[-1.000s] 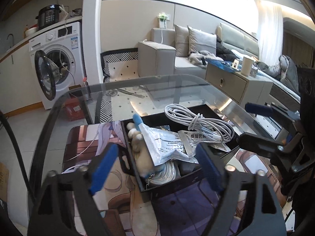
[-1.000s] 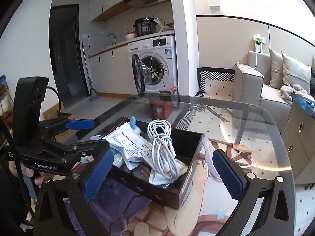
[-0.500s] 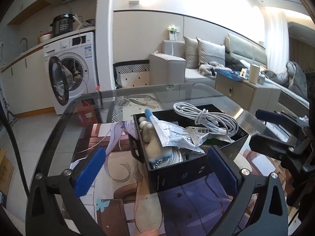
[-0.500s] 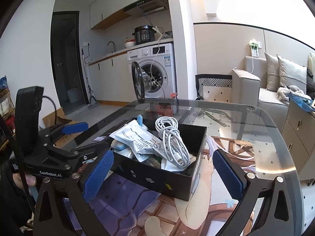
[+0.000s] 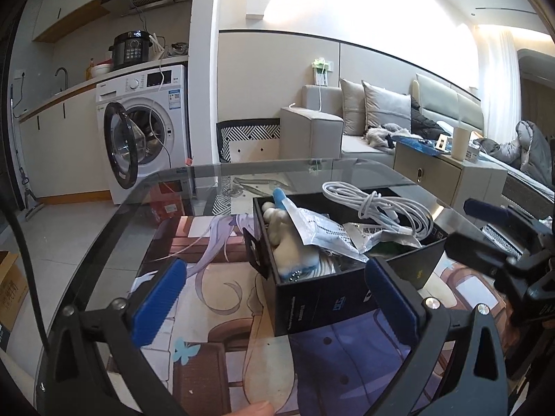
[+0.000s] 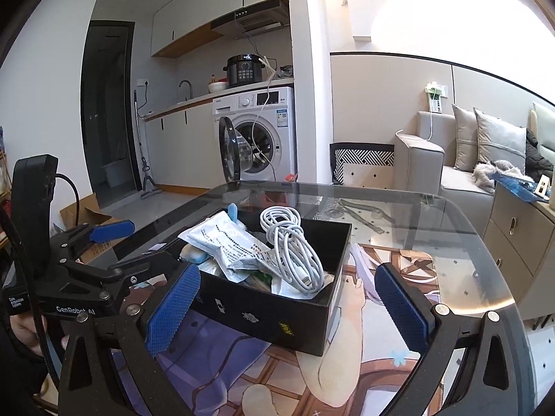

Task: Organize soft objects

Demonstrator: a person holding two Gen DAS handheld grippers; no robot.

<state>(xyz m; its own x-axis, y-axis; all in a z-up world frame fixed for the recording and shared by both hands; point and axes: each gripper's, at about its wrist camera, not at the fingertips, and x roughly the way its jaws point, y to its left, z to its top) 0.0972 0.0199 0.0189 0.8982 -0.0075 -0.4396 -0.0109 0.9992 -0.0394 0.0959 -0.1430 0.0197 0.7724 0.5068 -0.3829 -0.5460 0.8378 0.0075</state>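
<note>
Box: black box [image 6: 277, 312], long axis from lower left to upper right of the right wrist view.
Cable: white cable [image 6: 295, 253] coiled lengthwise inside.
Left gripper [image 5: 274, 298]: spread, empty.
Right gripper [image 6: 288, 308]: spread, empty.

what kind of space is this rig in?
Most likely a small open-plan apartment: a washing machine under a kitchen counter, a grey sofa with cushions, and a glass table holding the black box.

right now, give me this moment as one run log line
left gripper: open, empty | right gripper: open, empty | black box: on table mat, holds white cable, packets, plush toy
</note>
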